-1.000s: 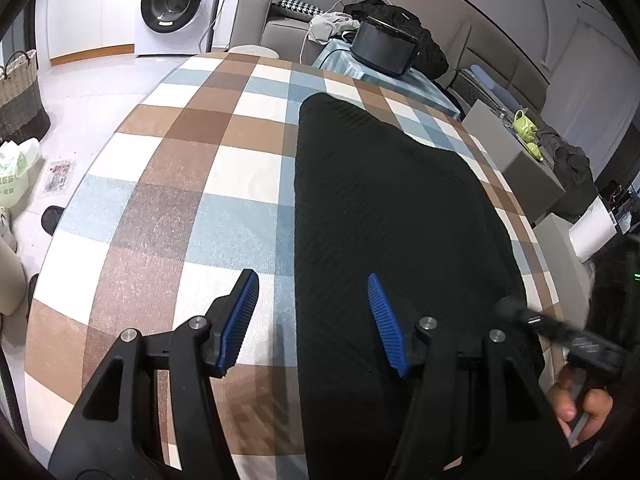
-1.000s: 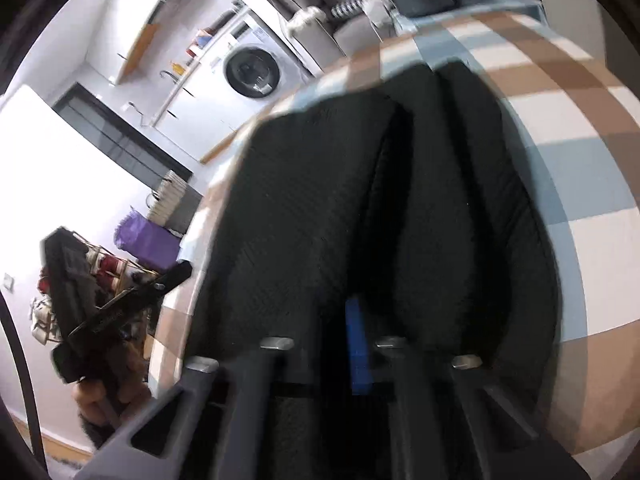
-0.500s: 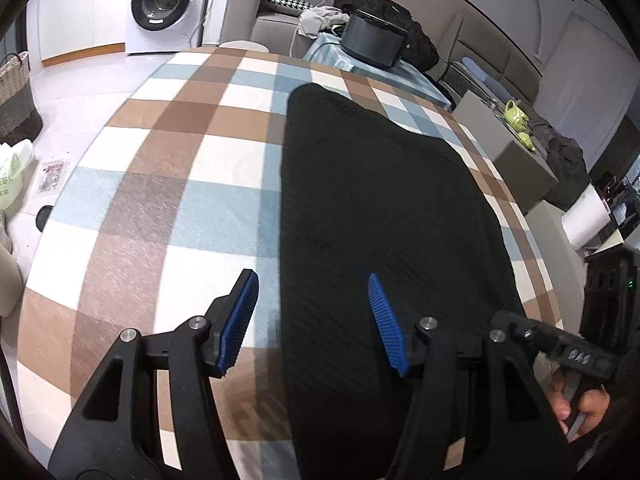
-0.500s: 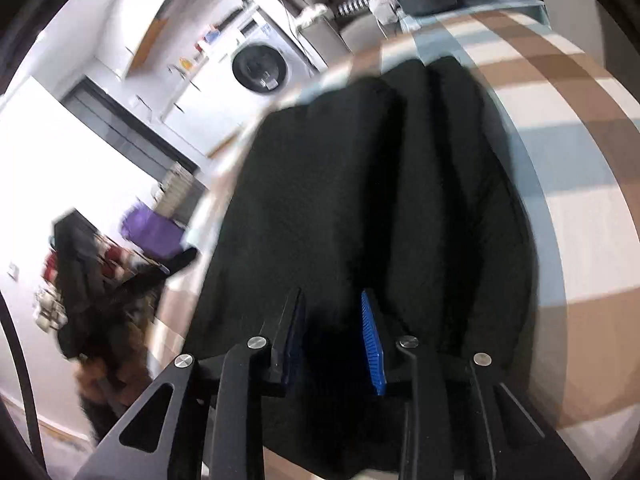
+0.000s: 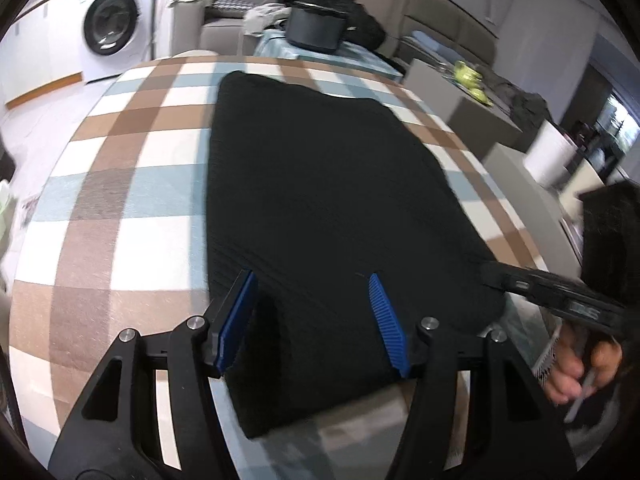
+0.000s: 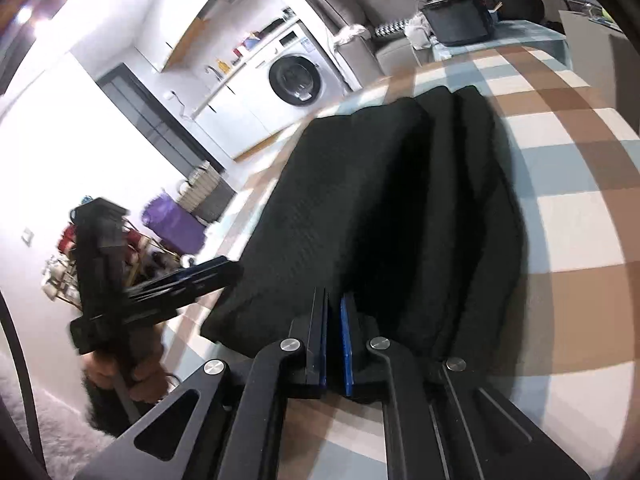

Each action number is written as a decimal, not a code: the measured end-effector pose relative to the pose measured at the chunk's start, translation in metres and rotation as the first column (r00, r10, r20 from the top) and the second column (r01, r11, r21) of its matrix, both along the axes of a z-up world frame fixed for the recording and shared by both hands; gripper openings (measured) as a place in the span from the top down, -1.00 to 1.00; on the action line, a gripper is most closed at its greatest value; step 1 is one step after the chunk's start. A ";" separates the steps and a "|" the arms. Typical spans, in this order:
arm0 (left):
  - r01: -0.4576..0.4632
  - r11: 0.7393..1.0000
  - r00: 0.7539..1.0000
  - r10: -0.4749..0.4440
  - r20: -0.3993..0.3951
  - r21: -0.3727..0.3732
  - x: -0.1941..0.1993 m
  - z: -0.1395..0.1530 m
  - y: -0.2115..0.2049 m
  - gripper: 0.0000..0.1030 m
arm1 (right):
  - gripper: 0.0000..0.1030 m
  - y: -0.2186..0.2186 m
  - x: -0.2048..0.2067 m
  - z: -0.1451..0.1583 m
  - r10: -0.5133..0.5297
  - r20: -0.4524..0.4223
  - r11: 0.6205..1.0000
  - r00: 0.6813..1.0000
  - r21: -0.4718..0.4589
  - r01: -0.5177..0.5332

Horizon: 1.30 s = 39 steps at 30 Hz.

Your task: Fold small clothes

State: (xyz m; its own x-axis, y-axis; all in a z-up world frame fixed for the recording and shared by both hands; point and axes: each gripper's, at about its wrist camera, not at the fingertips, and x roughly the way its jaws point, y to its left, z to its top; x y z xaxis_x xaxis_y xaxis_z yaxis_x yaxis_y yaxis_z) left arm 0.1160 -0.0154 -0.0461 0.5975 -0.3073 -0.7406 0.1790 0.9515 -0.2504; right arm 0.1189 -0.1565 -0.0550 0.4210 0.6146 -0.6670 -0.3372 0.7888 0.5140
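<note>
One black ribbed knit garment (image 5: 320, 200), oblong, flat on checked surface (image 5: 132, 184) | two grippers, blue ridged pads | left gripper (image 5: 316, 320) fingers opening, straddling near hem, gripping nothing | right gripper (image 6: 334, 340) fingers closed at garment's near edge, hold undetermined

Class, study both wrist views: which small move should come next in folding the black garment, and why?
Probably close the left gripper on the near edge of the black garment. Its jaws are opening and straddle that hem, while the right gripper looks already pinched shut at its own near edge, so both corners could then lift together.
</note>
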 end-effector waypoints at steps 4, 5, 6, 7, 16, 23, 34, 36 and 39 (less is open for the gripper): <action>0.090 0.996 0.996 -0.090 0.021 -0.019 -0.017 -0.001 -0.020 -0.23 | 0.77 0.000 0.007 -0.014 -0.002 -0.081 0.998 0.997 -0.064 -0.003; 0.113 0.993 0.993 -0.112 0.020 -0.029 -0.020 -0.001 -0.025 -0.23 | 0.68 -0.006 0.007 -0.008 -0.012 -0.064 0.999 0.998 -0.031 0.010; 0.128 0.991 0.992 -0.127 0.022 -0.033 -0.022 -0.002 -0.029 -0.23 | 0.60 -0.010 0.007 -0.003 -0.031 -0.038 0.999 0.999 -0.020 0.030; 0.143 0.989 0.989 -0.142 0.025 -0.027 -0.024 -0.003 -0.034 -0.23 | 0.58 -0.013 0.007 0.000 -0.050 -0.023 0.999 0.998 -0.019 0.050; 0.163 0.984 0.986 -0.161 -0.034 0.072 -0.018 -0.019 -0.058 -0.23 | 0.56 -0.040 0.036 -0.025 -0.177 -0.112 0.984 0.978 0.009 0.179; 0.064 0.996 0.997 -0.066 -0.028 -0.059 -0.004 -0.004 -0.023 -0.24 | 0.88 -0.026 0.055 -0.021 -0.187 -0.089 0.981 0.978 0.036 0.191; -0.054 0.994 0.998 0.052 -0.029 -0.097 0.026 0.005 0.022 -0.26 | 0.91 -0.059 0.039 -0.006 -0.314 -0.035 0.949 0.949 -0.028 0.313; -0.063 0.994 0.997 0.060 -0.047 -0.084 0.032 0.000 0.023 -0.26 | 0.90 -0.061 0.047 -0.025 -0.324 -0.106 0.946 0.940 -0.045 0.321; -0.072 0.995 0.997 0.069 -0.044 -0.065 0.034 -0.003 0.024 -0.26 | 0.82 -0.060 0.044 -0.020 -0.329 -0.087 0.944 0.940 -0.049 0.325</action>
